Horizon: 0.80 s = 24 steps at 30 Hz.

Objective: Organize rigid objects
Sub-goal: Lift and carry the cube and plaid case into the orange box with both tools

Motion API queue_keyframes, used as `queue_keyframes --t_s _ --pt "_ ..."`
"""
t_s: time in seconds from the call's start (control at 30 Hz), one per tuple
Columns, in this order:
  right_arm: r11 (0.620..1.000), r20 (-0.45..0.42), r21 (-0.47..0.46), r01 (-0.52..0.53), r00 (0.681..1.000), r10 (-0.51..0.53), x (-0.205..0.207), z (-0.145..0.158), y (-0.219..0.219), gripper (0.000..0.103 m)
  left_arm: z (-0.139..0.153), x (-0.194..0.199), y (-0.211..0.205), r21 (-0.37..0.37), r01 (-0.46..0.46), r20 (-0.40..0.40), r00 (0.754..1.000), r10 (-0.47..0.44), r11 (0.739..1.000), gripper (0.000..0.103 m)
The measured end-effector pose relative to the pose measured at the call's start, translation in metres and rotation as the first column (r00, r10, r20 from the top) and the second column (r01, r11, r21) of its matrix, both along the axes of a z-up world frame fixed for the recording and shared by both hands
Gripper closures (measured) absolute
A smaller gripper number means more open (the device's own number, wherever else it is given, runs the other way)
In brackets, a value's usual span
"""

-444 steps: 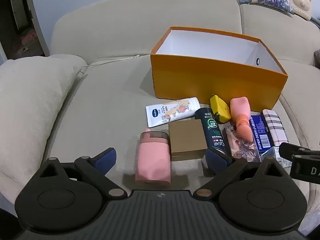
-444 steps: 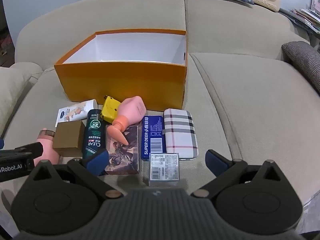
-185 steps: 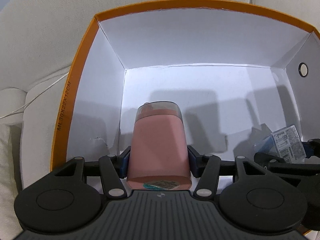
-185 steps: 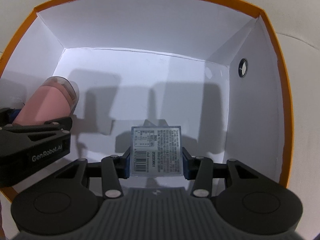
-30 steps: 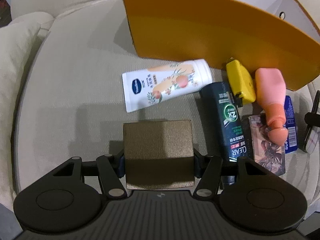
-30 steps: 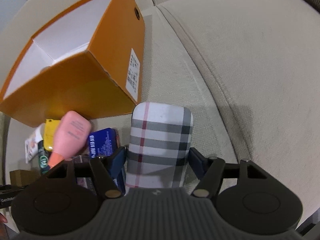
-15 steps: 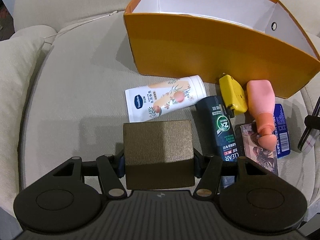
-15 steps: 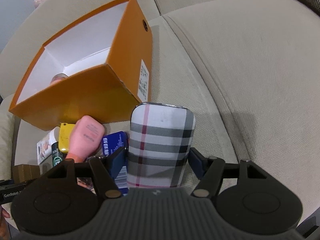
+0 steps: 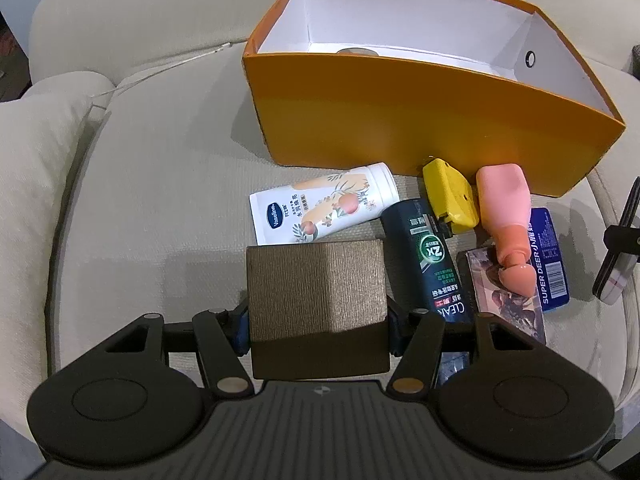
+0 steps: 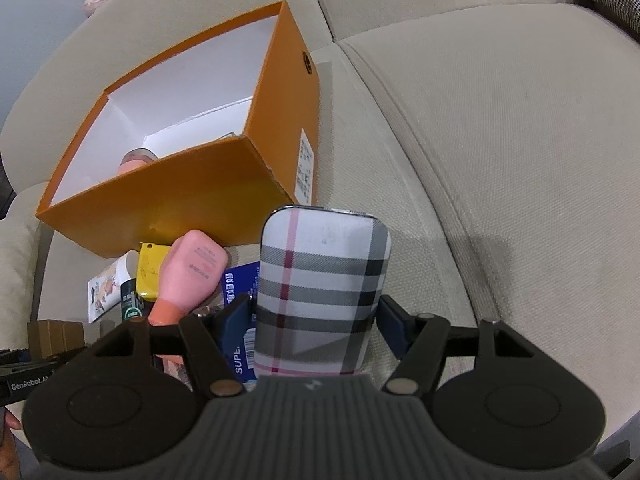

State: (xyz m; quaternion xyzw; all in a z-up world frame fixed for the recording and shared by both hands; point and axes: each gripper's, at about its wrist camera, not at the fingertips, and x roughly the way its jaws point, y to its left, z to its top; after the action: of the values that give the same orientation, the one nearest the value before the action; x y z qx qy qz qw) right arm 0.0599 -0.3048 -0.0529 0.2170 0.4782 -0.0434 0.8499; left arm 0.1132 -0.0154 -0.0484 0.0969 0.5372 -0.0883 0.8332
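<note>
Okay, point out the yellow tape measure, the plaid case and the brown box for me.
yellow tape measure (image 9: 450,190), left wrist view, its top face.
plaid case (image 10: 324,280), right wrist view, middle of its checked face.
brown box (image 9: 316,288), left wrist view, its textured top.

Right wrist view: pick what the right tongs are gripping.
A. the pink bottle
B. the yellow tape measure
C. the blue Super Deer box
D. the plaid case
D: the plaid case sits clamped between the two blue pads of the right tongs, held above the sofa cushion beside the orange box.
</note>
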Motion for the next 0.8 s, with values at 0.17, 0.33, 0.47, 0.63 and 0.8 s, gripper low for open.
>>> queue_keyframes --t_s 0.17,0.33,0.47,0.63,0.8 --pt "1.000 0.025 -0.025 -0.016 1.000 0.017 -0.004 0.010 0.005 0.034 0.005 -0.005 -0.001 -0.001 0.010 0.018 1.000 -0.010 1.000 0.035" --pt "0.997 0.044 -0.064 -0.038 0.998 0.041 -0.007 0.018 0.012 0.034 0.006 -0.010 -0.003 -0.002 0.029 0.044 0.999 -0.029 1.000 0.035" --pt "0.994 0.060 -0.095 -0.058 0.996 0.064 -0.011 0.023 0.020 0.034 0.007 -0.015 -0.007 -0.002 0.045 0.060 0.997 -0.045 0.999 0.035" --pt "0.989 0.073 -0.117 -0.089 0.993 0.098 -0.015 0.026 0.031 0.034 0.014 -0.016 -0.010 -0.010 0.052 0.078 0.996 -0.051 0.999 0.035" --pt "0.985 0.089 -0.129 -0.113 0.988 0.125 -0.018 0.031 0.039 0.034 0.024 -0.016 -0.014 -0.022 0.061 0.109 0.992 -0.058 0.998 0.035"
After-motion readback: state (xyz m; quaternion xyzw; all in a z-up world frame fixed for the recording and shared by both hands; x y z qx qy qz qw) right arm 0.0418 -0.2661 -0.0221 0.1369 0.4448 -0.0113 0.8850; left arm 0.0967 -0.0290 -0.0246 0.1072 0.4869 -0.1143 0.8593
